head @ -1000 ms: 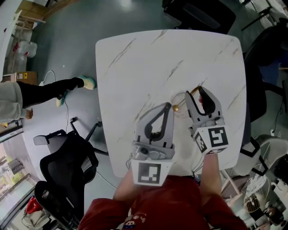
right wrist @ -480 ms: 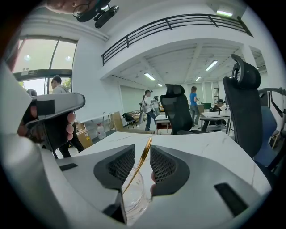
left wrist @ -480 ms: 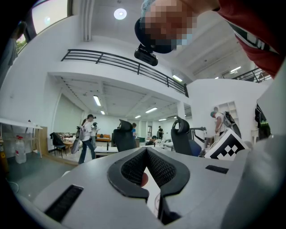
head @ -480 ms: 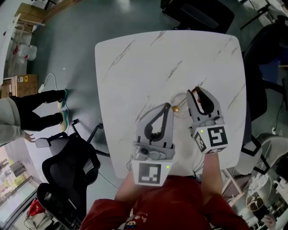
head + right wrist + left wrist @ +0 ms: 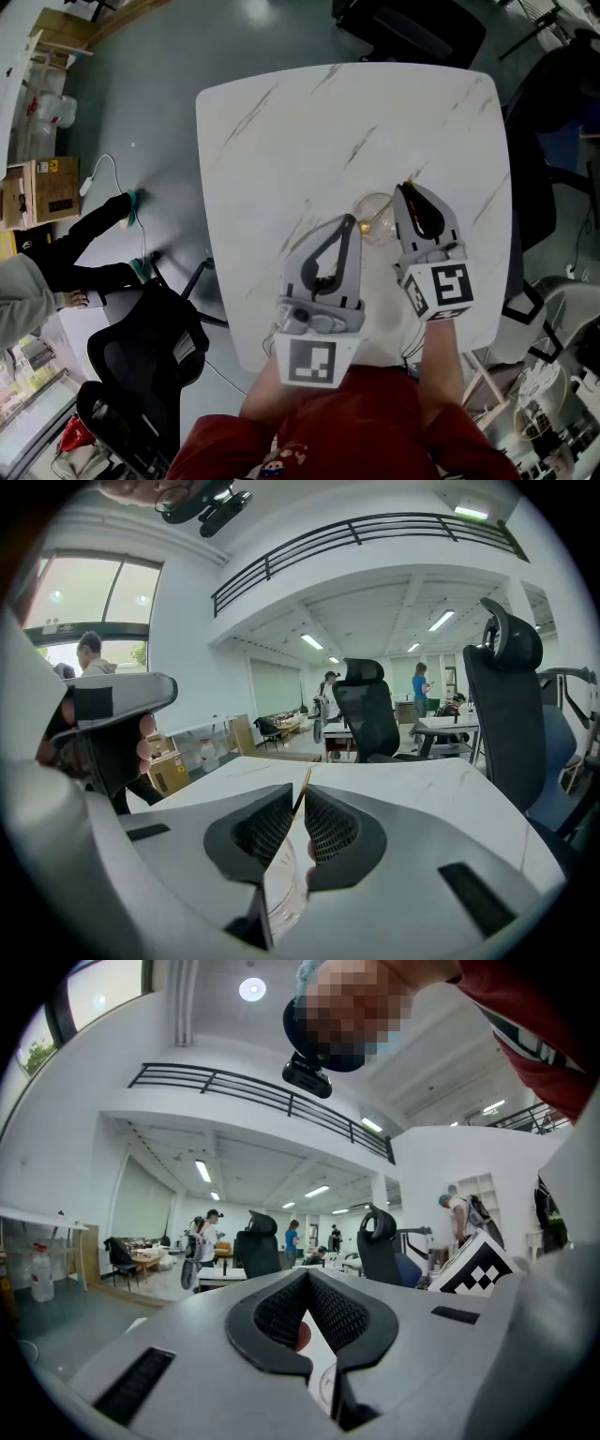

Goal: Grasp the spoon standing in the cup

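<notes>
A clear glass cup point(image 5: 373, 217) stands on the white marble table point(image 5: 309, 122), and a thin gold spoon point(image 5: 367, 226) leans in it toward the right. My right gripper point(image 5: 406, 192) is at the cup's right rim. In the right gripper view its jaws point(image 5: 302, 791) are closing, and the pads meet the spoon handle point(image 5: 306, 780), which sticks up between the tips. The glass point(image 5: 284, 892) shows just below them. My left gripper point(image 5: 351, 223) hangs left of the cup, tips together, holding nothing; in its own view point(image 5: 307, 1277) the jaws meet at the front.
A black office chair point(image 5: 141, 361) stands off the table's near left corner, and other dark chairs point(image 5: 417, 33) stand beyond the far edge. A person point(image 5: 47, 281) is on the floor to the left. The table's right edge point(image 5: 504, 206) lies close to my right gripper.
My right gripper's jaws have narrowed from wide open onto the spoon handle, staying at the cup. My left gripper has not moved. The person on the floor has shifted toward the lower left.
</notes>
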`<move>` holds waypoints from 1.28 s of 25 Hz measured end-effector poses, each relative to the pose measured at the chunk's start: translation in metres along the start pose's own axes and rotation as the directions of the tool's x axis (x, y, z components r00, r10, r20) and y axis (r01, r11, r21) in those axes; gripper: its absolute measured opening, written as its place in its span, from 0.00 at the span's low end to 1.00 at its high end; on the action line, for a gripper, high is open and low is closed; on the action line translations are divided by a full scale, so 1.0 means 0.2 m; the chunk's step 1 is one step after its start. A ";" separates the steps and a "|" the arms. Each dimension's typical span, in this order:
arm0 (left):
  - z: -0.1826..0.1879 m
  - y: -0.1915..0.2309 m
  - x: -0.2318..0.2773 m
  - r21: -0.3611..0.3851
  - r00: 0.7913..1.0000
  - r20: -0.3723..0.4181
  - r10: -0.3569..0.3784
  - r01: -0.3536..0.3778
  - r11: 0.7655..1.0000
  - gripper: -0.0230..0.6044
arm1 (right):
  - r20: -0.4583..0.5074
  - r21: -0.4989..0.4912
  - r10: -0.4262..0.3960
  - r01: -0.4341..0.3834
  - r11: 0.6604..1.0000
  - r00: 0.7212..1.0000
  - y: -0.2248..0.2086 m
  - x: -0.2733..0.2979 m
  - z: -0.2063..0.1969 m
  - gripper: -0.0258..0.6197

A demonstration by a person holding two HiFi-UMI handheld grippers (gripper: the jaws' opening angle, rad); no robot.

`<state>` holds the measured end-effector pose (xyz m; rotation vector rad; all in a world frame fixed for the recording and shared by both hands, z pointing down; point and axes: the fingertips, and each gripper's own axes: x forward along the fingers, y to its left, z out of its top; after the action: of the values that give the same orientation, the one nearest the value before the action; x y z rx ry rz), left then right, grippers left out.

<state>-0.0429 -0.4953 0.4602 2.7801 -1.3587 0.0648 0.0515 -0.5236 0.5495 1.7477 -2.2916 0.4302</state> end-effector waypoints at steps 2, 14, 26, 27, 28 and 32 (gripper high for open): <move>0.00 0.00 0.00 -0.002 1.000 0.001 0.001 -0.001 1.000 0.05 | 0.002 0.004 0.000 0.000 1.000 1.000 0.00 -0.01 0.00 0.10; 0.04 0.00 -0.05 0.008 1.000 0.012 0.014 -0.014 1.000 0.05 | 0.041 -0.009 0.024 -0.023 1.000 0.999 0.06 -0.04 0.06 0.07; 0.11 -0.03 -0.14 0.017 0.999 0.031 0.038 -0.038 0.999 0.05 | 0.081 -0.053 0.021 -0.016 0.998 0.996 0.12 -0.12 0.14 0.06; 0.12 -0.03 -0.15 0.019 0.999 0.033 0.040 -0.040 0.999 0.05 | 0.092 -0.051 0.014 -0.009 0.999 0.996 0.12 -0.13 0.15 0.06; 0.12 -0.03 -0.16 0.021 0.999 0.034 0.042 -0.043 0.999 0.05 | 0.105 -0.048 0.005 0.000 0.999 0.994 0.12 -0.14 0.16 0.06; 0.15 -0.04 -0.18 0.021 0.997 0.041 0.071 -0.072 0.997 0.05 | 0.151 -0.046 -0.012 0.020 0.999 0.988 0.11 -0.19 0.22 0.06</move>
<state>-0.0581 -0.4628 0.4283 2.7651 -1.4754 0.0273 0.0395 -0.4998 0.4940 1.8322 -2.3664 0.2455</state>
